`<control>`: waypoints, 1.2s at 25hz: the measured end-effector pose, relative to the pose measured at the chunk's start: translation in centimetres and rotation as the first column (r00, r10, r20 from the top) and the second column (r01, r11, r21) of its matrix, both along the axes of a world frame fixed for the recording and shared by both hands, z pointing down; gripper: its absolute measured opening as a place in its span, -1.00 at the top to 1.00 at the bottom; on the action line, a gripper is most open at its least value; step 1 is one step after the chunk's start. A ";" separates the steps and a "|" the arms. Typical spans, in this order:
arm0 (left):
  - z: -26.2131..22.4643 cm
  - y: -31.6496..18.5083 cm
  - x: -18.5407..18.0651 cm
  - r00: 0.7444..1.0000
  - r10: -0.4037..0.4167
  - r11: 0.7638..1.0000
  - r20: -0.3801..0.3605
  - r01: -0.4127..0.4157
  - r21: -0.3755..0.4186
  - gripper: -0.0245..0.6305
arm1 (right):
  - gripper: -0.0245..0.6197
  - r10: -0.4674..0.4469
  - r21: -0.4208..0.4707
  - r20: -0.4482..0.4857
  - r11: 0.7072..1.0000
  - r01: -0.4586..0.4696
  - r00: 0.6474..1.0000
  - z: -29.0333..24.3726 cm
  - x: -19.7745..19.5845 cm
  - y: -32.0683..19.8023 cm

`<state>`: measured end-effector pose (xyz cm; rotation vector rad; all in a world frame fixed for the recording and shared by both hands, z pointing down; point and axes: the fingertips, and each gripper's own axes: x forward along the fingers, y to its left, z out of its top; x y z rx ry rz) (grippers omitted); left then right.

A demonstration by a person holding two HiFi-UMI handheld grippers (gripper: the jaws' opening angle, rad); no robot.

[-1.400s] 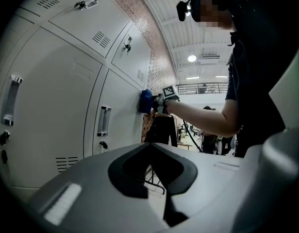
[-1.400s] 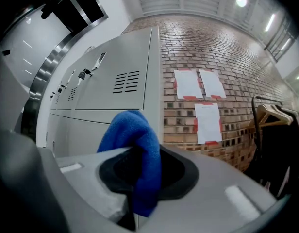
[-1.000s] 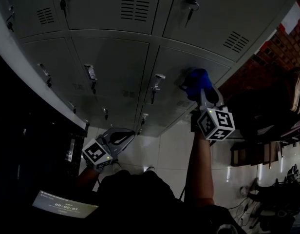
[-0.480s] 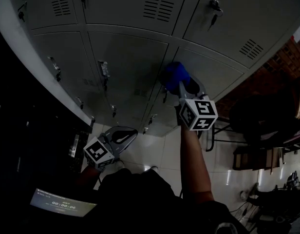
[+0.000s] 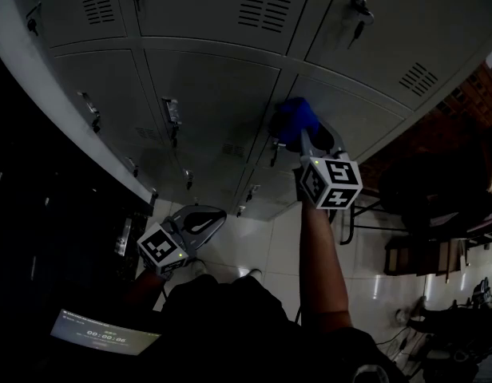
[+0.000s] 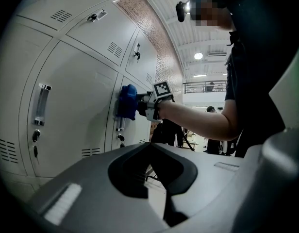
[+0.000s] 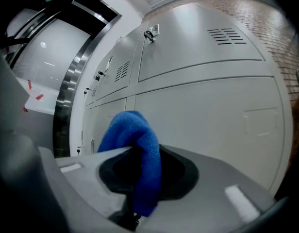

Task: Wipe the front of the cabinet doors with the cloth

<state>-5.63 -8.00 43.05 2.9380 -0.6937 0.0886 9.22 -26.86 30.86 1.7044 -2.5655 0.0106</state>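
Observation:
The grey locker doors fill the upper half of the head view. A blue cloth is pressed against a lower door beside its handle, and my right gripper is shut on it. In the right gripper view the cloth hangs folded over the shut jaws in front of the door. My left gripper hangs low, away from the doors, shut on nothing. The left gripper view shows the cloth on the door.
Keys hang in the upper locks. White floor tiles lie below the lockers. Dark chairs and desks stand at the right. A small screen glows at lower left. A person stands far off.
My right gripper carried the cloth leftward across the lower door to its handle side, then shifted only slightly. The left gripper stayed put.

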 end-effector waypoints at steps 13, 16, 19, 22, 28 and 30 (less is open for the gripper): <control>0.3 0.0 4.2 0.998 0.066 0.998 -0.005 -0.066 0.000 0.92 | 0.70 0.167 -0.019 -0.007 0.986 -0.167 0.986 0.9 11.2 1.6; 0.3 0.1 5.5 0.996 0.085 0.996 -0.008 -0.085 -0.005 0.92 | 0.70 0.229 -0.016 -0.005 0.973 -0.229 0.973 0.8 14.8 2.2; 0.8 0.2 6.6 0.995 0.099 0.995 -0.003 -0.099 -0.001 0.92 | 0.70 0.278 -0.006 -0.002 0.960 -0.278 0.960 0.7 18.0 2.7; 0.8 0.3 7.8 0.994 0.108 0.994 -0.001 -0.108 -0.005 0.92 | 0.70 0.314 -0.001 -0.003 0.949 -0.314 0.949 0.8 20.6 3.1; 0.8 0.6 9.2 0.993 0.117 0.993 -0.002 -0.117 -0.006 0.92 | 0.70 0.371 -0.007 0.006 0.929 -0.371 0.929 1.1 24.0 3.7; 0.9 0.7 9.3 0.993 0.115 0.993 0.001 -0.115 -0.008 0.92 | 0.70 0.382 -0.011 0.011 0.924 -0.382 0.924 1.2 24.5 4.0</control>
